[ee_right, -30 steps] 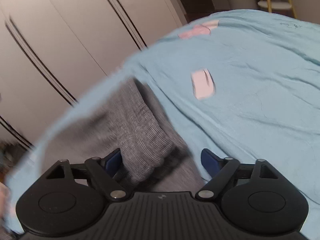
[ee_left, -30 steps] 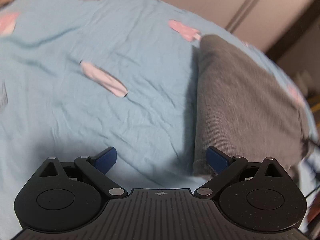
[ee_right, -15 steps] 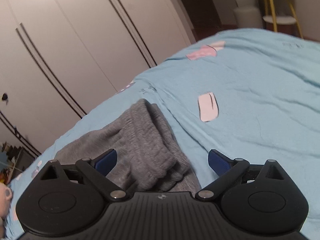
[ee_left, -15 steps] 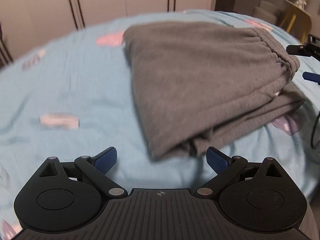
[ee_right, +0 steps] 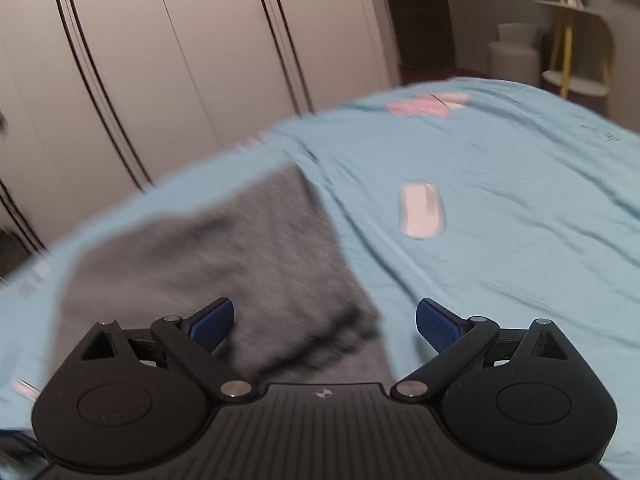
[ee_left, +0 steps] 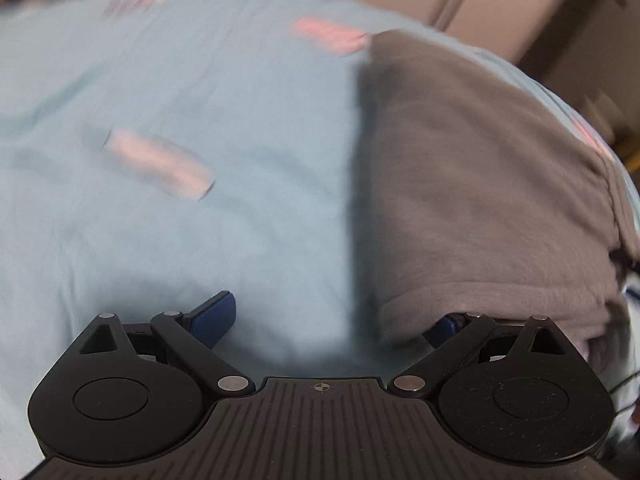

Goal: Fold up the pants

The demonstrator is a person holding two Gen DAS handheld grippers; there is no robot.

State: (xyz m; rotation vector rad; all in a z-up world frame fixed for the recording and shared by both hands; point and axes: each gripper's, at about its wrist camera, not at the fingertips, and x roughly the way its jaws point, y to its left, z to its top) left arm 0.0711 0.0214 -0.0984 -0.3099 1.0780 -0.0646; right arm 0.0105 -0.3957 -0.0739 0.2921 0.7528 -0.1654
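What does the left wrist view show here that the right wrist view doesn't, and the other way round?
Only the left wrist view: the left gripper, open, its right-hand finger tucked under the pants' near edge.
Only the right wrist view: the right gripper, open over the pants' corner, plus a yellow-legged side table.
Both: the folded grey pants on the light blue sheet, and wardrobe doors behind.

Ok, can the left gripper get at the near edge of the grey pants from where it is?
Probably yes. The left gripper is open, nothing lies between it and the folded grey pants on the blue bedsheet, and the pants' near corner already overlaps its right-hand finger. The view is blurred, so contact is unclear.
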